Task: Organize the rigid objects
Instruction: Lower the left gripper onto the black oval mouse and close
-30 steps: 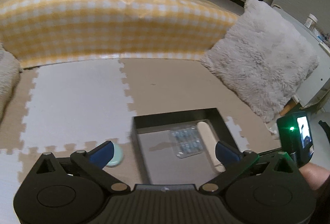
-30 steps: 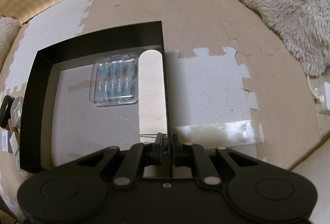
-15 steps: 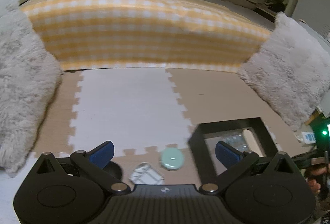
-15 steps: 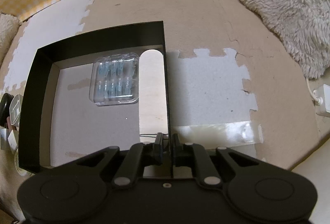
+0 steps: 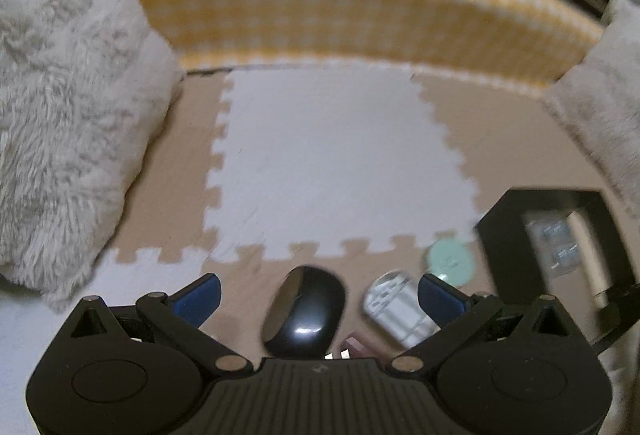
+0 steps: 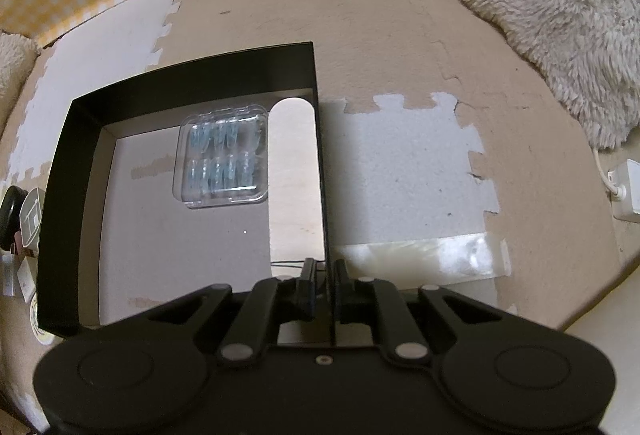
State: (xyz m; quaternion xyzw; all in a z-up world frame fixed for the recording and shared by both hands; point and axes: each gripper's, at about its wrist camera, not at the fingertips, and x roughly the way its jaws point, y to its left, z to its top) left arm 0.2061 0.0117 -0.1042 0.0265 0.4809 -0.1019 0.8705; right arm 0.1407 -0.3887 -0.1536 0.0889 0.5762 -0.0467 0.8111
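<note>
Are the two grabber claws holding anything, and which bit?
The right gripper pinches the black open box by its thin side wall. The left gripper is open, holding nothing.

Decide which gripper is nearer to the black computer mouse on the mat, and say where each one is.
Left. The left gripper hangs open right over the black mouse, which lies between its fingers. The right gripper is across the black box, shut on its far wall.

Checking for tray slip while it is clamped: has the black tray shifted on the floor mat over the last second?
No. In the right wrist view the black tray keeps its place against the taped mat seam, with the right claw clamped on its wall.
</note>
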